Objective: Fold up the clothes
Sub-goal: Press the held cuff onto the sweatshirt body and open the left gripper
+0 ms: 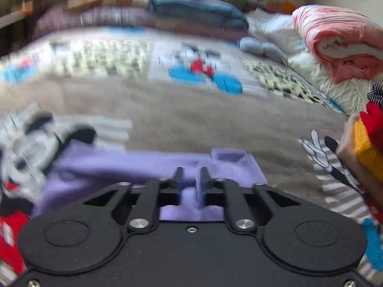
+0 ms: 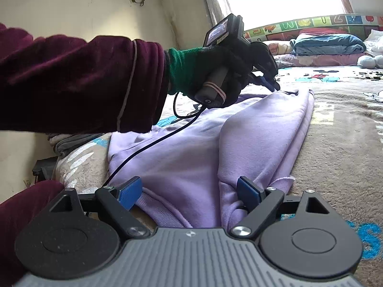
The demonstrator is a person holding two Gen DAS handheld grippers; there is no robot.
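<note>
A lilac sweatshirt [image 2: 191, 143] lies spread on the cartoon-print bed blanket [image 2: 335, 124]. My left gripper [image 1: 191, 179] is shut on a ribbed edge of the lilac sweatshirt [image 1: 134, 165]. It also shows in the right wrist view [image 2: 270, 83], held by a gloved hand at the garment's far end. My right gripper [image 2: 190, 192] is open, its blue pads [image 2: 130, 192] on either side of the garment's near end, a fold of cloth lying between them.
A rolled pink quilt [image 1: 340, 40] and white bedding sit at the right of the bed. Stacked blue and purple bedding [image 1: 198, 9] lies at the head. Red and yellow clothes [image 1: 371, 138] are at the right edge. A cable [image 2: 153, 143] trails across the sweatshirt.
</note>
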